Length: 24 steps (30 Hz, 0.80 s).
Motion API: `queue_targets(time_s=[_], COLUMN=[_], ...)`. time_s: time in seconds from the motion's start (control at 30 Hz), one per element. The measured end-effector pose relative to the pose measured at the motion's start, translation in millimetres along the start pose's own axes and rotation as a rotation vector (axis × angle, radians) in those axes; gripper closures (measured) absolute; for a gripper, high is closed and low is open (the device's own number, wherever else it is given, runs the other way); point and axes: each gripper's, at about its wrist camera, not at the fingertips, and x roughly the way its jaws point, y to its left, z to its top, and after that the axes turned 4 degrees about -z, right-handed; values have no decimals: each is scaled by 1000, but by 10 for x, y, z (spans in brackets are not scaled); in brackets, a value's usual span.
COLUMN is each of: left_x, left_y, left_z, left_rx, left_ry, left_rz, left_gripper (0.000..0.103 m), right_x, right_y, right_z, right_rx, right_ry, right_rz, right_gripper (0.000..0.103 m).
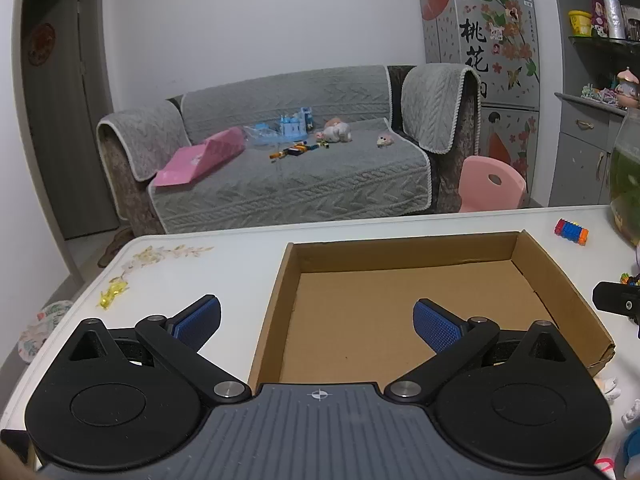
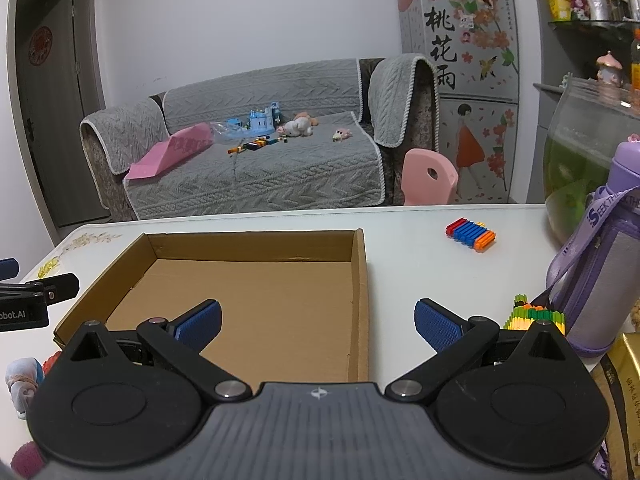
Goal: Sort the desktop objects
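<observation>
A shallow cardboard tray (image 1: 400, 246) (image 2: 362, 280) lies on the white table, with nothing inside it. My left gripper (image 1: 317, 326) hovers open over the tray's near left corner, nothing between its blue pads. My right gripper (image 2: 318, 326) hangs open over the tray's near right wall, also holding nothing. A multicoloured block bundle (image 1: 571, 232) (image 2: 471, 234) lies on the table beyond the tray to the right. A green and yellow block piece (image 2: 534, 314) sits by the right finger. A small figurine (image 2: 24, 380) stands at the near left of the right wrist view.
A purple water bottle (image 2: 600, 272) with a strap and a glass fish bowl (image 2: 576, 152) stand at the table's right. A gold box (image 2: 624, 392) sits near right. Beyond the table are a grey sofa (image 1: 288, 160), a pink chair (image 1: 492, 184) and a fridge.
</observation>
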Motion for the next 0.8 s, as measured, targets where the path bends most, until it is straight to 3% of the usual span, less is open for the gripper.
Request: queue_targets(time_s=[0.8], left_x=[-7], left_y=[5], left_z=[-7], left_rx=[-2], left_ry=[6], left_rz=[-14], left_gripper=[0], right_x=[6], right_y=[33], right_z=[-4], right_rx=[-11], right_ry=[4], right_rz=[-4], right_gripper=[0])
